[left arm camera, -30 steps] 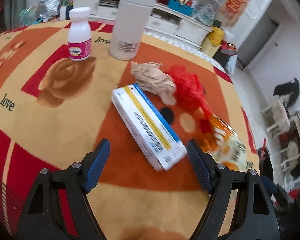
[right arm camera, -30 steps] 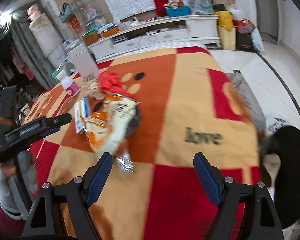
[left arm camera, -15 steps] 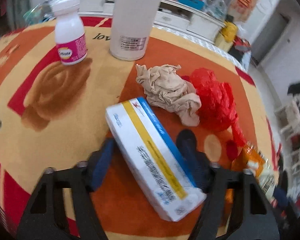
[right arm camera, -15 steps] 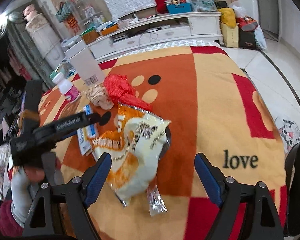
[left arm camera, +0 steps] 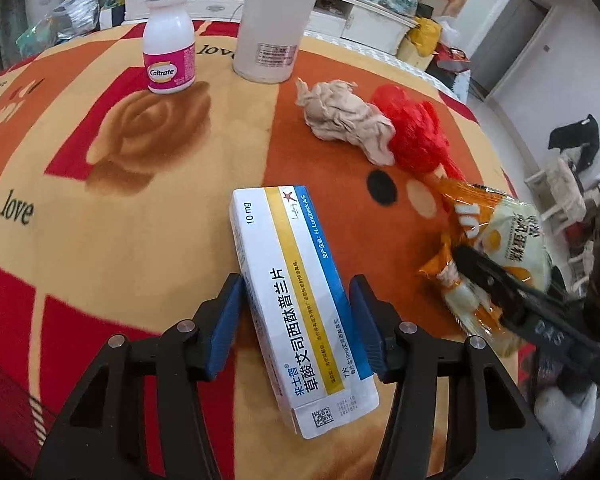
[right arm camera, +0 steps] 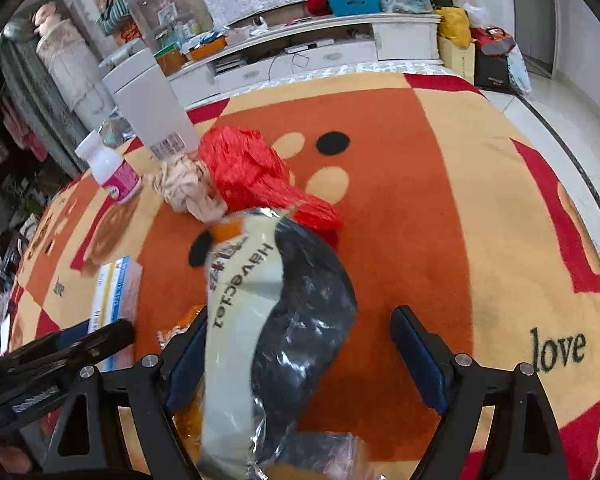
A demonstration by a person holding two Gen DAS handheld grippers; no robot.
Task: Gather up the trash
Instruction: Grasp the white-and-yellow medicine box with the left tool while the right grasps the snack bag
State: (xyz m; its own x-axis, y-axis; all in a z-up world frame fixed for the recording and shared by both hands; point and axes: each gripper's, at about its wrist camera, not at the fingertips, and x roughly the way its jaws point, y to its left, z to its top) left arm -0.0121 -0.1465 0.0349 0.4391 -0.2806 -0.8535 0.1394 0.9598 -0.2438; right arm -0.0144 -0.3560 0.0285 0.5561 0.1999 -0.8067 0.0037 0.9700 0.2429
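Medicine box [left arm camera: 300, 300]: white with a yellow and a blue stripe, lying flat on the blanket between the two blue pads of the left gripper; it also shows at the left edge of the right wrist view [right arm camera: 116, 296].
Left gripper [left arm camera: 296, 320]: jaws closing round the box, one pad at each long side; the left pad looks to be just at the box wall, the right pad a sliver off it, so no firm clamp shows.
Snack bag [right arm camera: 268, 320]: crinkled cream, orange and dark packet, lying just right of the box, its near part between the right gripper's fingers.
Right gripper [right arm camera: 296, 344]: jaws spread and opening; the left pad is right against the bag's edge, the right pad stands clear of it.
Red plastic bag [left arm camera: 416, 136]: crumpled, beyond the snack bag and touching its far end.
Wad of paper [left arm camera: 348, 120]: beige, crumpled, pressed against the red bag's left side.
Pill bottle [left arm camera: 169, 40]: white with a pink label, upright, far left.
White canister [left arm camera: 272, 20]: tall, upright, just right of the bottle.
Blanket [left arm camera: 80, 208]: orange, red and cream, printed "love", under everything.
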